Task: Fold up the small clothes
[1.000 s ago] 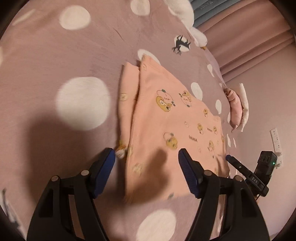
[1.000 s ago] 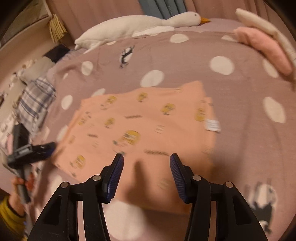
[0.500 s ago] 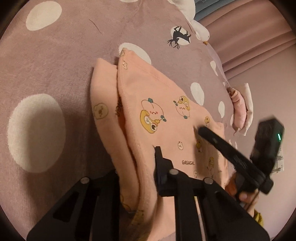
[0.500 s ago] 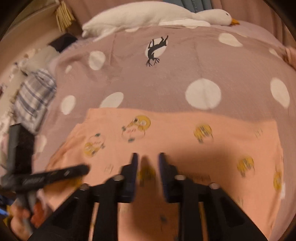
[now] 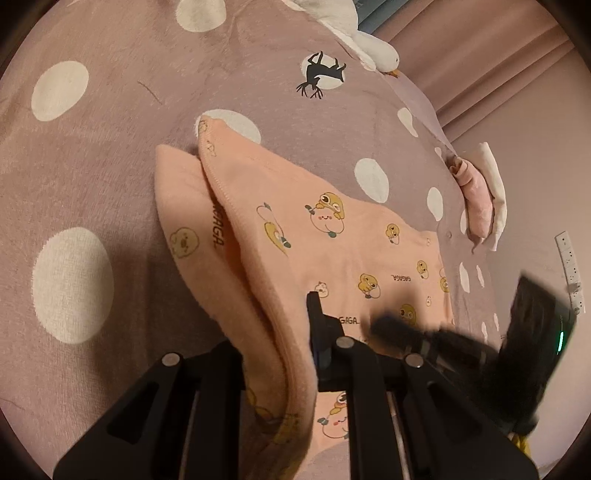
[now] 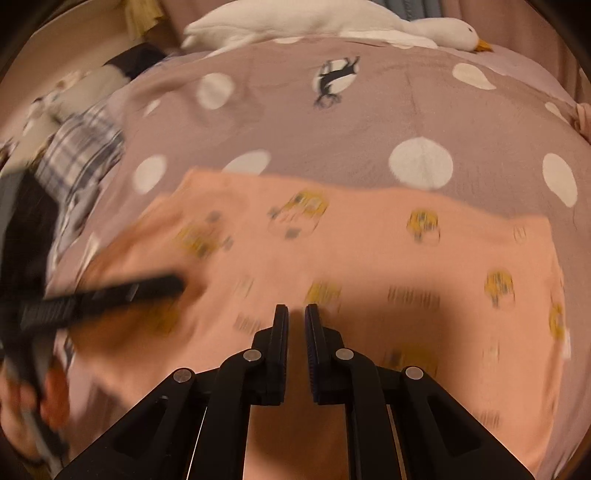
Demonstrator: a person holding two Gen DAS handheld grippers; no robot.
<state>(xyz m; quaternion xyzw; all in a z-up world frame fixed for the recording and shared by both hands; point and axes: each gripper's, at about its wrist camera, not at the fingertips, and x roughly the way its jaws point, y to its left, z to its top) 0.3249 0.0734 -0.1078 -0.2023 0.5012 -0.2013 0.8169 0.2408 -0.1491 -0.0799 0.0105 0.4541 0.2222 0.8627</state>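
Peach garment [image 5: 332, 236], printed with little cartoon figures, is lying on the dotted blanket [image 5: 92, 155], its near hem lifting toward 6 o'clock in the left wrist view. Left gripper [image 5: 284, 332] is pinching a thick fold of that hem, cloth bunching between the jaws. Right gripper [image 6: 295, 317] is nearly closed over the near edge of the garment [image 6: 369, 251]; blur is hiding whether cloth is actually caught.

Judging by the drape: soft, light, fleecy, sagging where unsupported, not slippery. Best taken at hem corners, both layers together, or the lower layer is likely trailing.

Blanket is plush and may be dragging on the cloth. Plush goose [image 6: 332, 18] is lying at 12 o'clock, folded pink items [image 5: 480, 195] at 3 o'clock, curtains behind.
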